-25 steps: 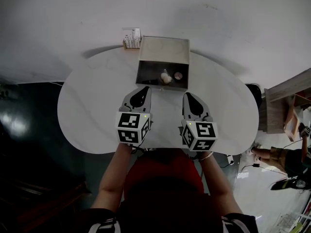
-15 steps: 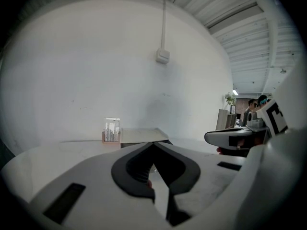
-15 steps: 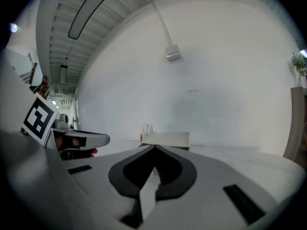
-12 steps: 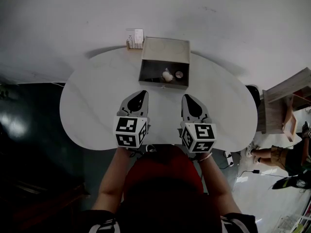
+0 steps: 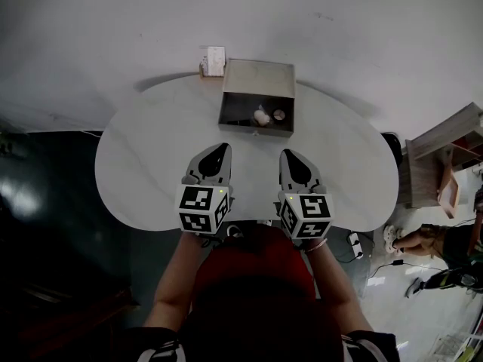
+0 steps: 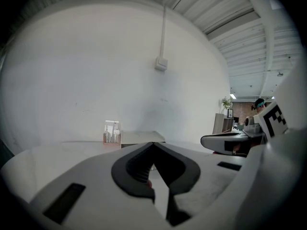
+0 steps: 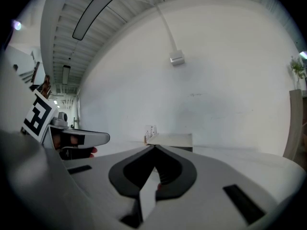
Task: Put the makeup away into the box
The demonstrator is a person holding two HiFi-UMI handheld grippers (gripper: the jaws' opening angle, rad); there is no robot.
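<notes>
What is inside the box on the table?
A whitish item and a small round one lie in the box; the rest of its inside is too dark to see.

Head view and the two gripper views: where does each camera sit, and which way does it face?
Head view: on the person's head, looking steeply down at table, box; both forearms, left gripper and right gripper show.
Left gripper view: on that gripper, looking along its shut jaws toward the box; right gripper at right.
Right gripper view: likewise; left gripper at left.
Both gripper views share the box.
</notes>
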